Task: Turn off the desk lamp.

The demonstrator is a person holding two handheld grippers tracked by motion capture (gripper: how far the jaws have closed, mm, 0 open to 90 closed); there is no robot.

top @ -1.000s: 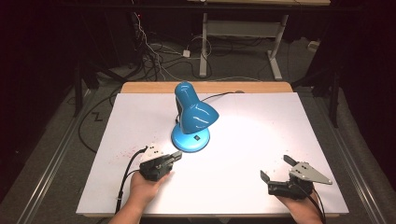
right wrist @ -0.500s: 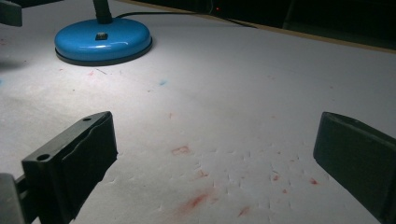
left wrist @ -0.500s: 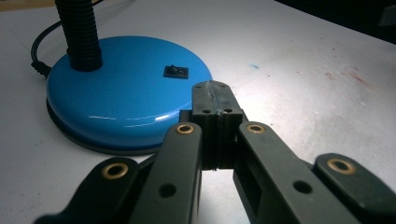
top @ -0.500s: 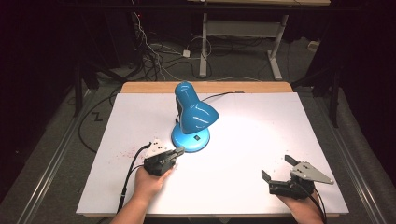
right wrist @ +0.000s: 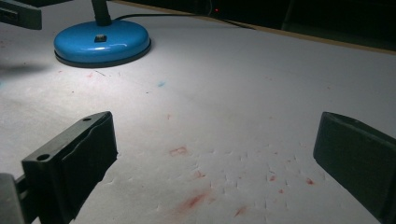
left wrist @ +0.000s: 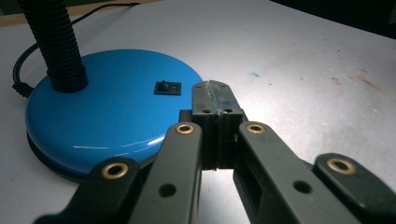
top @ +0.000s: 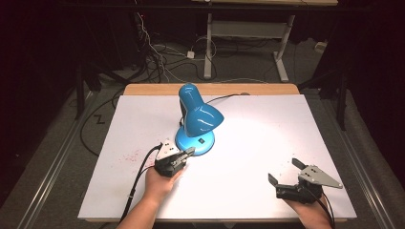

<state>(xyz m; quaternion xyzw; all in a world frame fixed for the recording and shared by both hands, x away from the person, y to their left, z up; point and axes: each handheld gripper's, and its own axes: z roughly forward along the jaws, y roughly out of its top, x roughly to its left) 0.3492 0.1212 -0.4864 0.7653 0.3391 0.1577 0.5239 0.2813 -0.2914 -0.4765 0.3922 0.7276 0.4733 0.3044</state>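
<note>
I count one blue lamp [top: 198, 121] on the table [top: 286, 124], with one black switch [left wrist: 168, 87] on its round base. I have two grippers: the left gripper [top: 190, 151] and the right gripper [top: 285, 171]. Two hands hold them.

The high view looks forward and down over the whole white surface [top: 267, 143]. The left gripper view sits low, very close to the lamp [left wrist: 107, 112] base. The right gripper view, also low, sees that base farther off.
</note>
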